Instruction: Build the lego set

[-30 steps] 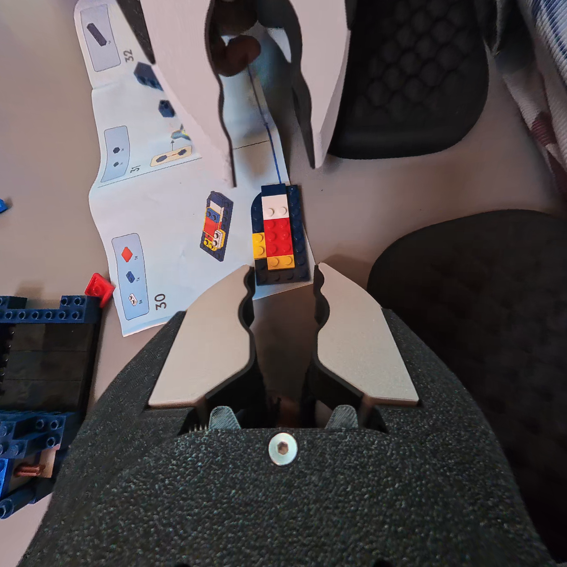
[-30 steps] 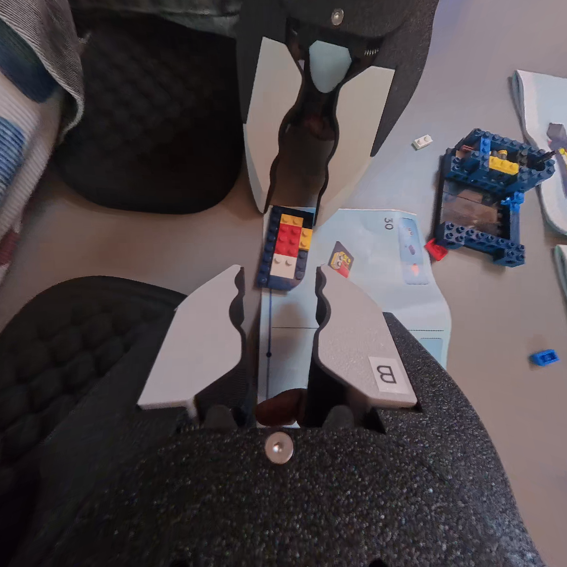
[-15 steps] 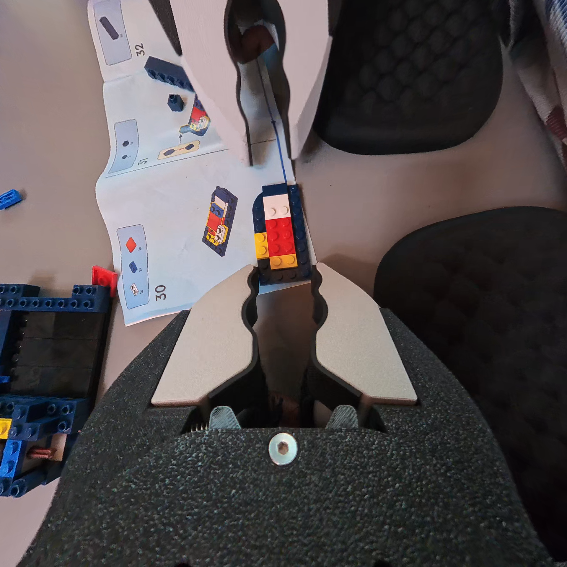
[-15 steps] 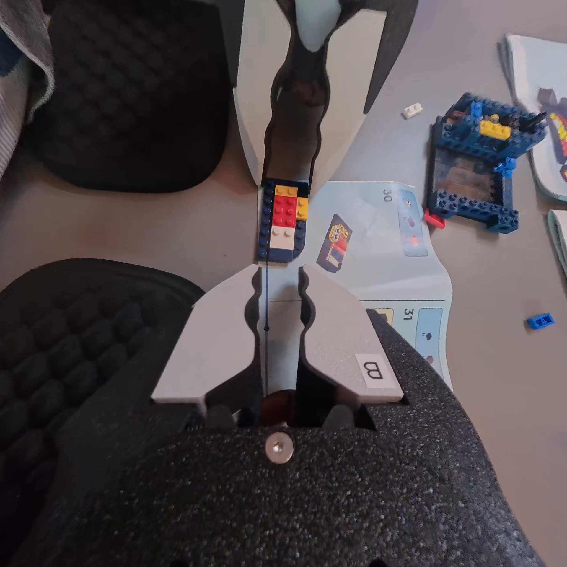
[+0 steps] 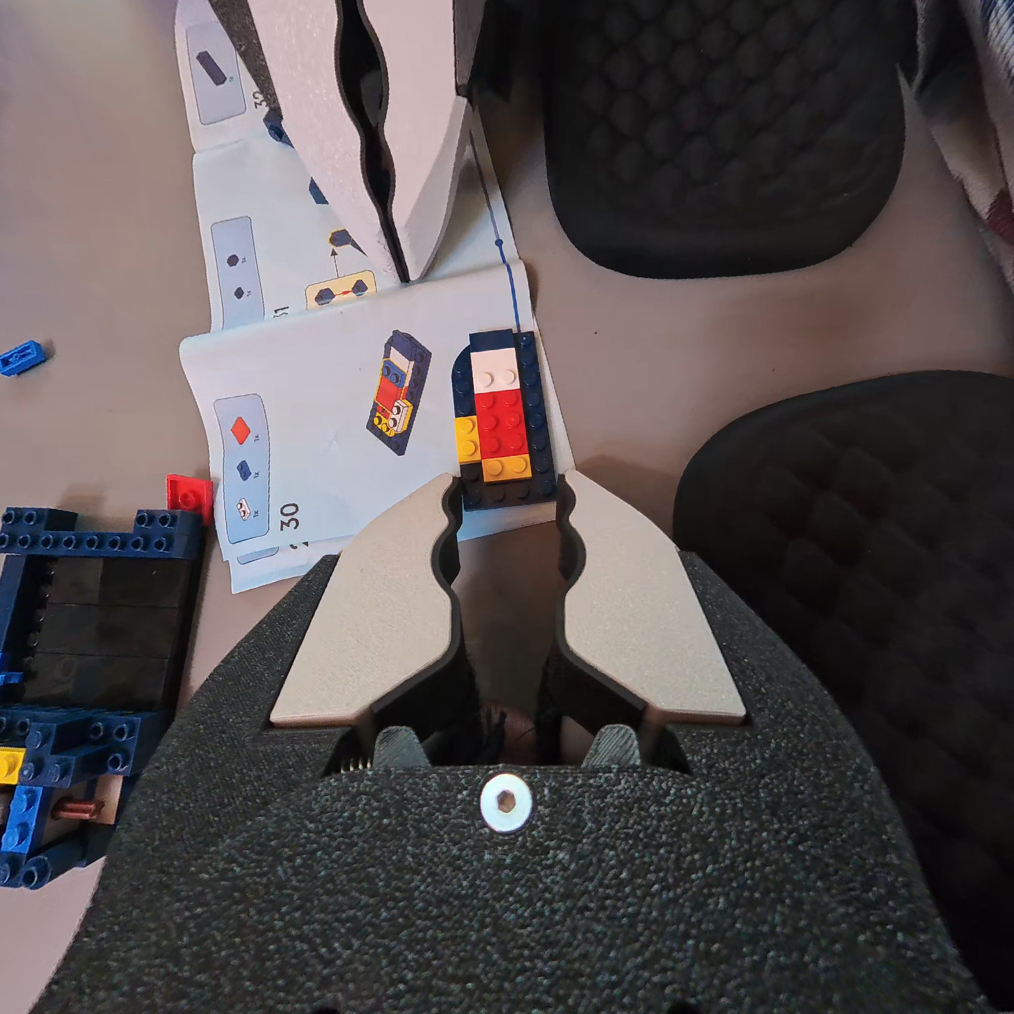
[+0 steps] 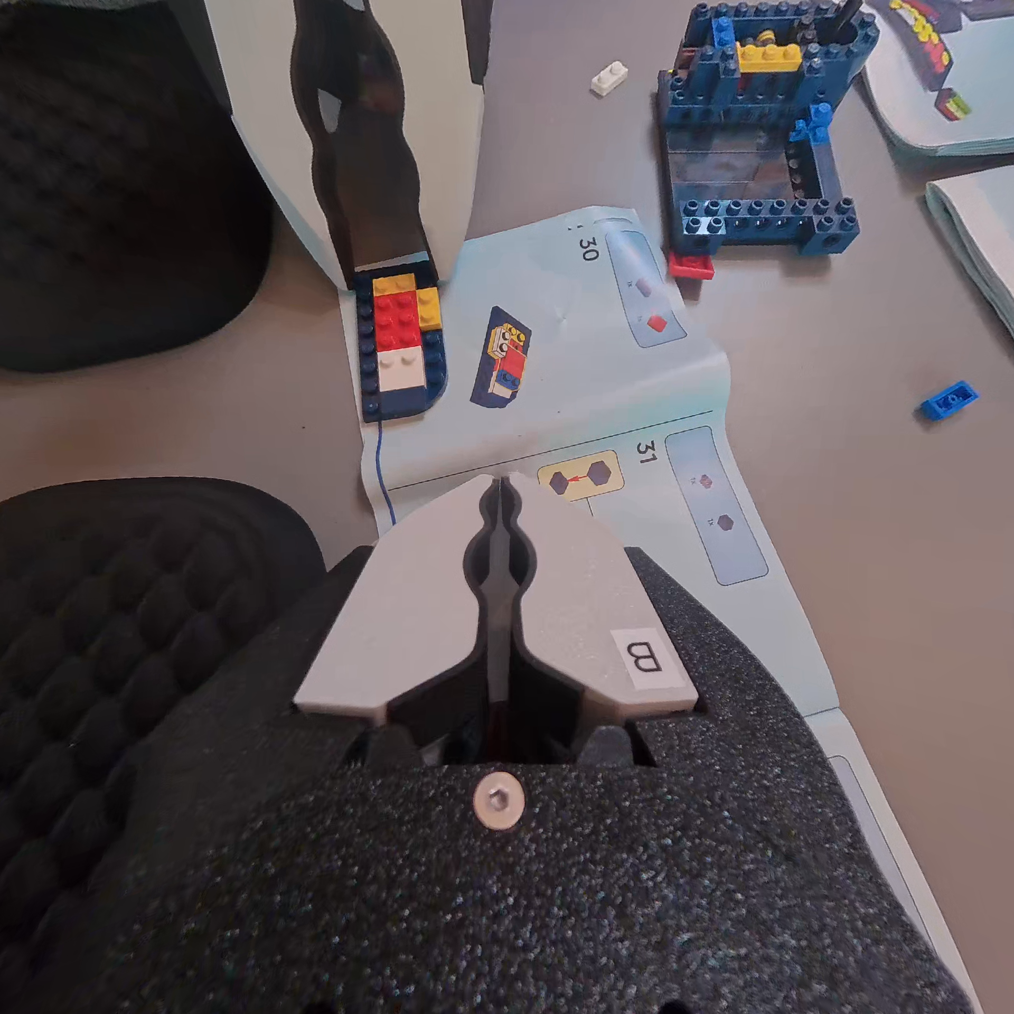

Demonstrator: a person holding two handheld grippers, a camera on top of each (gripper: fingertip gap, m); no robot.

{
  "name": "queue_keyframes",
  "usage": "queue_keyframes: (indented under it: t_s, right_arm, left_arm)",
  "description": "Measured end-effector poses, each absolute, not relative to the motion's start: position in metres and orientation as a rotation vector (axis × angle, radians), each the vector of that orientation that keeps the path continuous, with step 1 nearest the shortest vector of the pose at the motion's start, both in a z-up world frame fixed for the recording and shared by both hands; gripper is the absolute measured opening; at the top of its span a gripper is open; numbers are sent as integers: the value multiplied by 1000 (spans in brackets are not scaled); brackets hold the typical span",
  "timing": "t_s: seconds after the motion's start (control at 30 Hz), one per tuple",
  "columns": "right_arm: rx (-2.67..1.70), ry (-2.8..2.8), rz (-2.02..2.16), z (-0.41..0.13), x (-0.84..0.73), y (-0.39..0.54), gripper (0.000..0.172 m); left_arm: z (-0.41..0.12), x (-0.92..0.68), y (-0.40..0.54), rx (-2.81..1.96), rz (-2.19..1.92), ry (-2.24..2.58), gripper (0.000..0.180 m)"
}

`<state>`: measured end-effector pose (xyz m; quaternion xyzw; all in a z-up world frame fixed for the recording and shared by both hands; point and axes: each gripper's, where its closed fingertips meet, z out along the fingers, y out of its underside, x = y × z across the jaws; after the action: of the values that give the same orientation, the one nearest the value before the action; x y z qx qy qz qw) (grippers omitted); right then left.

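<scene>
The small brick plate (image 5: 496, 417), dark blue with white, red and yellow pieces on top, lay flat on the corner of the open instruction booklet (image 5: 318, 395). Its rounded end pointed away from my left hand-held gripper (image 5: 507, 483). That gripper's 2 fingers sat on either side of the plate's square near end, and the pads looked to be touching both long edges, so I judged it was pinching the plate across its width. The plate is thin and was held only at 1 end, so I judged it could tip or pivot unless the fingers stayed level with the desk (image 5: 631, 329).

My right hand-held gripper (image 6: 500, 483) was pressed together at the tips, with nothing visible between them. The tips were right at the booklet page, near a printed line just beyond the plate's rounded end. I could not tell whether they caught any paper.

Beyond the booklet's far edge from the plate stood a larger blue brick model (image 6: 757, 164), with 1 loose red piece (image 5: 189, 494) touching its corner. A loose blue piece (image 5: 22, 356) and a white piece (image 6: 609, 77) lay well apart on the desk. 2 black cushions (image 5: 713, 137) lay on the plate's other side, and more booklets (image 6: 976, 230) lay past the model.
</scene>
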<state>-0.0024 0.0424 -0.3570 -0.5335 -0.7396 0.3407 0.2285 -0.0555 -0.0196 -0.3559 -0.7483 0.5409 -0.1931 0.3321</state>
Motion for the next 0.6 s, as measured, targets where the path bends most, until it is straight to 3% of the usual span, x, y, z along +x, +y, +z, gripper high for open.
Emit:
queue_keyframes:
  t_s: [0.27,0.47,0.6]
  right_arm:
    - [-1428,-2057,932,-358,-4,39,2]
    - [-1413,-2061,922,-358,-5,38,2]
    - [-1398,-2069,915,-358,-5,37,4]
  left_arm:
    - [-330,-50,-17,-1810,-519,1361,32]
    - [-354,-57,-17,-1918,-469,1418,32]
    - [-355,-59,-18,-1945,-475,1410,43]
